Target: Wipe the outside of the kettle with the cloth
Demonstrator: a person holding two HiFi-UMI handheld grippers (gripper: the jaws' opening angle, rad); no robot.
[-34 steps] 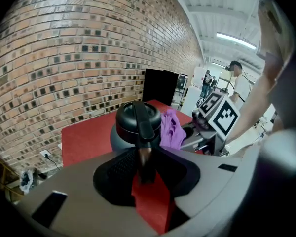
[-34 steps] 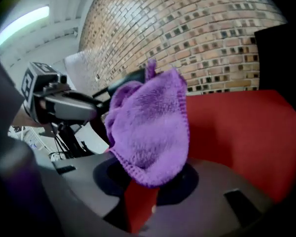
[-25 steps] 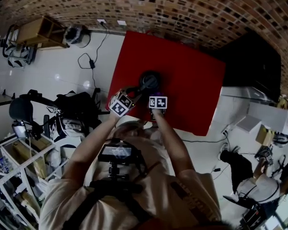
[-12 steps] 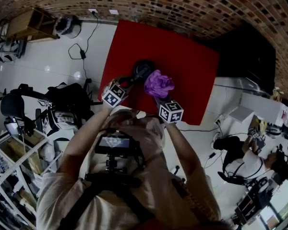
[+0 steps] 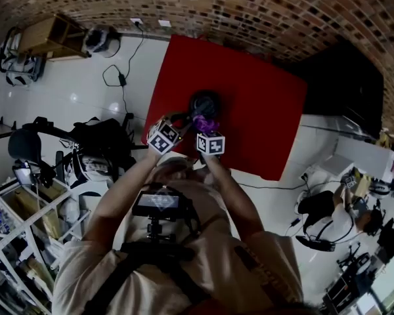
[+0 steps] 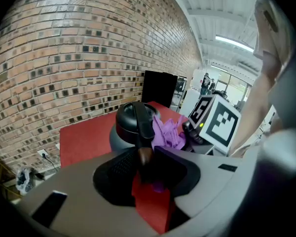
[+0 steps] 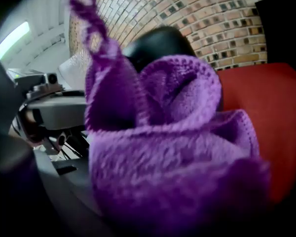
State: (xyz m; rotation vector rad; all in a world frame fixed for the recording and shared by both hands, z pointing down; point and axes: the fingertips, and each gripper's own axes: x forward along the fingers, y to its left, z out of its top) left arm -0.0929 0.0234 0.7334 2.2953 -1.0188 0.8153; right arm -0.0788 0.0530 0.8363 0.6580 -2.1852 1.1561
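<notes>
Worktop (image 5: 262, 117): kettle (image 5: 205, 102) on it, near centre. Cloth (image 5: 204, 123) at kettle's 6 o'clock, against it. Left gripper (image 5: 181, 119) at 7 o'clock; right gripper (image 5: 206, 131) at 6, behind cloth.

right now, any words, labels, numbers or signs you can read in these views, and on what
No readable text in any view.
Left cube, right cube: black-and-white square patterns only, no letters.
Sleeve: red print, too blurred to read.
Kettle, cloth: no label visible.
</notes>
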